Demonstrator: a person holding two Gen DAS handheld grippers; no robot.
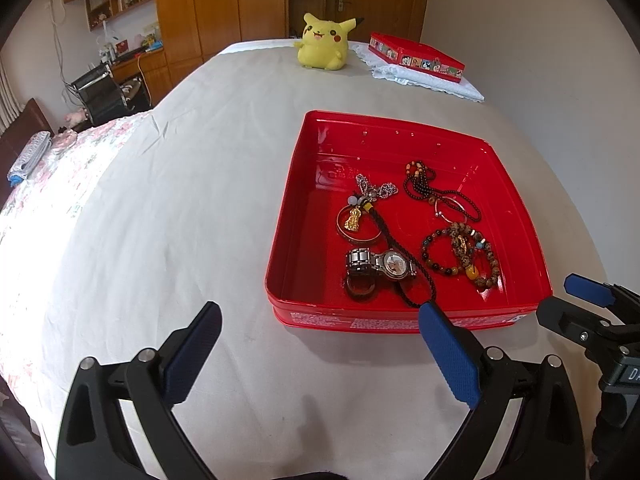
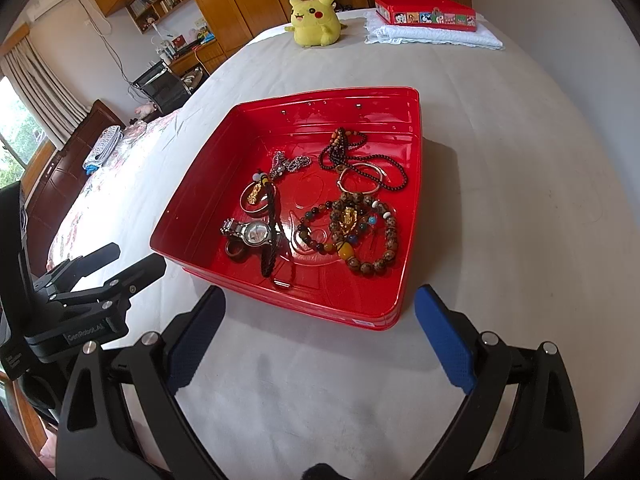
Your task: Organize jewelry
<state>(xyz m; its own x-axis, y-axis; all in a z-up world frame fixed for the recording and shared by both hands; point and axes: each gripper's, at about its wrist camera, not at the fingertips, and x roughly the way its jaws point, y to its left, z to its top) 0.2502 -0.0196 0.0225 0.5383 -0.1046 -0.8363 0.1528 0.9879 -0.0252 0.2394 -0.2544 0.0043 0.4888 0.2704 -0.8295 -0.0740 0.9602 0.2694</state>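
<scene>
Two wrist fisheyes, both low over the bed, facing its far end.

Your left camera sits left of the red tin (image 1: 404,216), so the tin lies right of centre; your right camera looks at it nearly head-on and closer. Both views share the tin, the yellow plush (image 2: 314,18) and the far lid (image 2: 426,12).

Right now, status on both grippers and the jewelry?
Left gripper open, empty. Right gripper open, empty, both short of the red tin. Jewelry all inside it: watch, bead bracelets. Approach unobstructed.
</scene>
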